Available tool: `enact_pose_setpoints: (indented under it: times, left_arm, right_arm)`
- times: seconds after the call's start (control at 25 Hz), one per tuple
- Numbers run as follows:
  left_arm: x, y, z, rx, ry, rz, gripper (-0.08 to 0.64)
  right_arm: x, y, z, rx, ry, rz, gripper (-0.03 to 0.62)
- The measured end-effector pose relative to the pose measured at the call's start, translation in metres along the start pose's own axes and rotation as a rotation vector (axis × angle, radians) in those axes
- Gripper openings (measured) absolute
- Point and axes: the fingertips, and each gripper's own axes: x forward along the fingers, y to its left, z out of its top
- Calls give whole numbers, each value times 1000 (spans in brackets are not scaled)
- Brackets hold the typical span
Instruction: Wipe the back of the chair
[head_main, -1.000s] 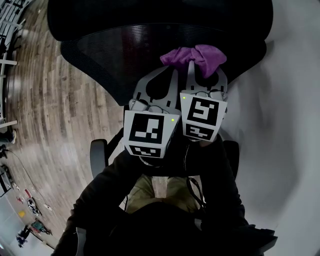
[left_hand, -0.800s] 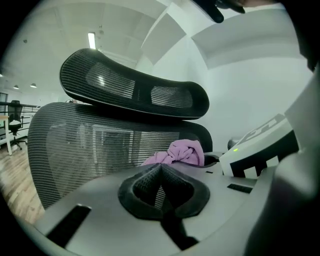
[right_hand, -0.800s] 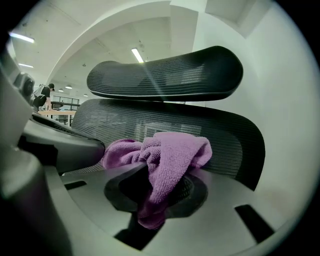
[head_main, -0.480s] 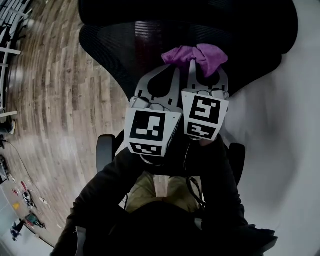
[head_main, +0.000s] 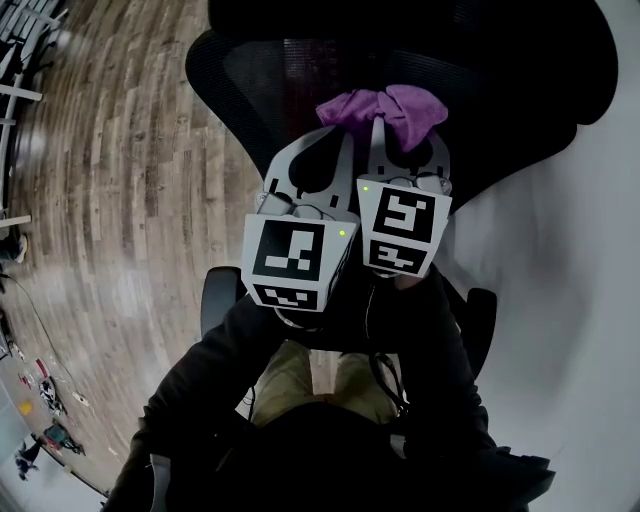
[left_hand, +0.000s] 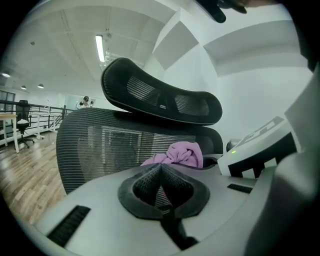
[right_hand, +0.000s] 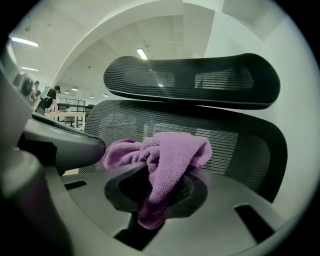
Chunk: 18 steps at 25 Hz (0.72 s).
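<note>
A black mesh chair back (head_main: 300, 85) fills the top of the head view, its headrest (left_hand: 160, 97) above it. A purple cloth (head_main: 385, 108) rests against the mesh. My right gripper (head_main: 388, 128) is shut on the cloth, which bunches over its jaws (right_hand: 170, 157) in front of the chair back (right_hand: 240, 145). My left gripper (head_main: 343, 142) hangs just to its left, shut with nothing between its jaws, close to the mesh (left_hand: 95, 145). From the left gripper view the cloth (left_hand: 177, 154) shows beyond its tips (left_hand: 160, 172).
The chair's armrests (head_main: 220, 300) (head_main: 482, 318) flank the person's legs. A wood floor (head_main: 120, 200) lies to the left and a white surface (head_main: 560, 300) to the right. Desks and railings (left_hand: 20, 127) stand far off in the room.
In the head view the chair back has shifted rightward and sits fuller in frame. Both grippers and the cloth stay together against the mesh, edging slightly up.
</note>
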Motion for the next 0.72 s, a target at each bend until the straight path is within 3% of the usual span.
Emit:
enact_pose_setpoints:
  times: [0.72]
  left_arm:
    - [-41, 71, -1, -25, -23, 75, 9]
  right_arm:
    - [18, 83, 19, -34, -6, 86, 81]
